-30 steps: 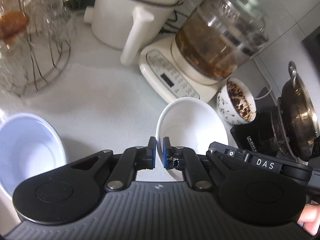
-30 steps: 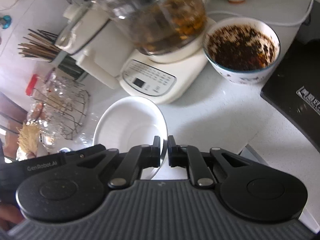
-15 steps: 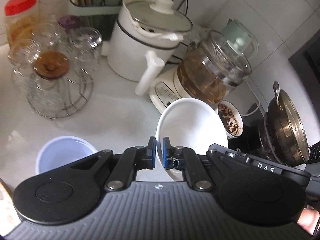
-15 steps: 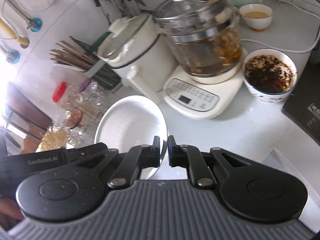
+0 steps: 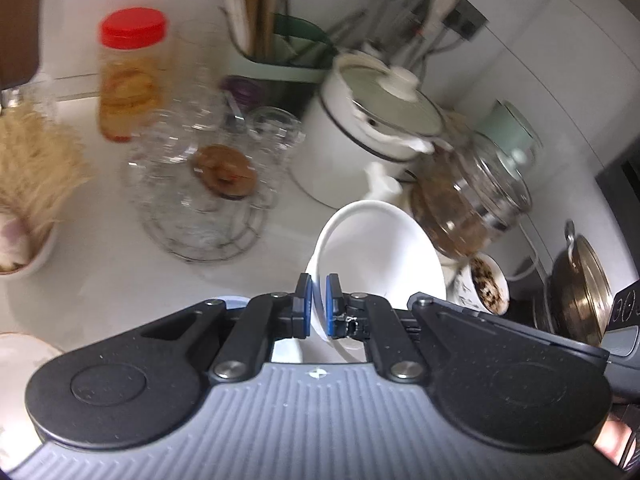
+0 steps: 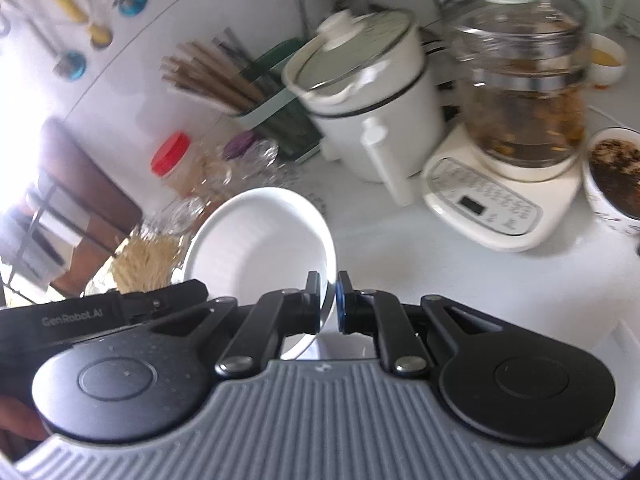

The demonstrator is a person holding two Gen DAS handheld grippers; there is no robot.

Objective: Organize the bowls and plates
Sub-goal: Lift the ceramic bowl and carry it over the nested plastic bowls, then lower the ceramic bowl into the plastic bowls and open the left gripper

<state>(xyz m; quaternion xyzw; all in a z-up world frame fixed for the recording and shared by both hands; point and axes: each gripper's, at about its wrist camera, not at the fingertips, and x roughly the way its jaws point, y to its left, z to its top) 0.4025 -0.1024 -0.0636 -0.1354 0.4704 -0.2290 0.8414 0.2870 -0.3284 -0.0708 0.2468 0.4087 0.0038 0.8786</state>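
Note:
A white bowl (image 5: pixel 380 252) is held in the air between both grippers, well above the white counter. My left gripper (image 5: pixel 318 306) is shut on its left rim. My right gripper (image 6: pixel 328 302) is shut on the opposite rim of the same bowl (image 6: pixel 260 248). The bowl is tilted and empty. A pale blue bowl (image 5: pixel 286 350) lies on the counter below, mostly hidden behind the left gripper. A white dish (image 5: pixel 20 354) shows at the lower left edge.
On the counter (image 6: pixel 420 268) stand a white pot with a lid (image 6: pixel 368 92), a glass kettle on a cream base (image 6: pixel 516 92), a bowl of dark tea leaves (image 6: pixel 616 172), a wire rack of glasses (image 5: pixel 204 184), a red-lidded jar (image 5: pixel 130 72), a chopstick holder (image 6: pixel 256 96) and a metal pot (image 5: pixel 580 280).
Both grippers have lifted the white bowl higher off the counter. The appliances now look smaller and farther, and the pale blue bowl has slid under the left gripper's view.

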